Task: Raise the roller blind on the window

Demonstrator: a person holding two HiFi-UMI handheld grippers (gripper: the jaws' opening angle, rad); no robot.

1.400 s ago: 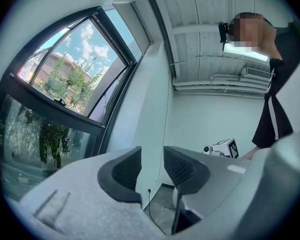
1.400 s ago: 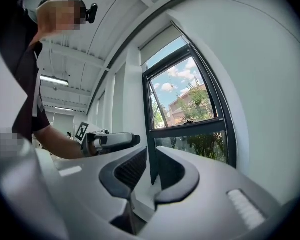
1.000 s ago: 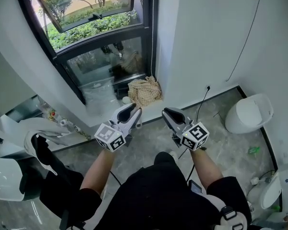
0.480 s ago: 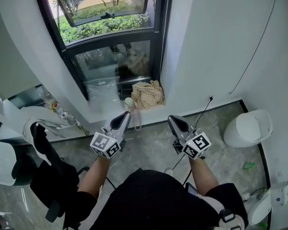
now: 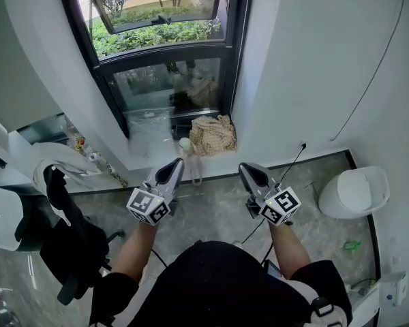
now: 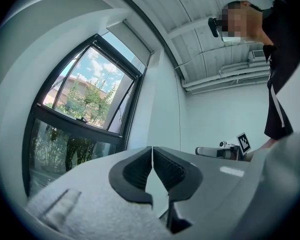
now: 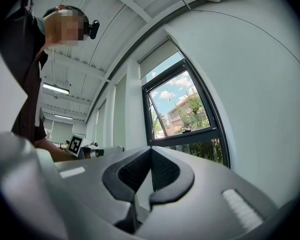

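Facing a dark-framed window [image 5: 167,43] far ahead, upper pane tilted open. Up at its top, roller blind [image 6: 131,40], covering only a narrow strip. Near right, white bin [image 5: 354,191] on floor. Holding left gripper [image 5: 175,164] and right gripper [image 5: 246,169] side by side, both pressed together, pinching nothing.

floor: grey marbled tile [image 5: 211,213]
right side: white rounded bin [image 5: 354,191] parked by the wall
near the bin: tiny green scrap [image 5: 352,245]
cable: thin black cable [image 5: 294,161] trailing down from the wall socket onto the tile
window ledge [image 5: 163,159]: tan woven bag [image 5: 213,135] beside a clear plastic bag [image 5: 148,125]
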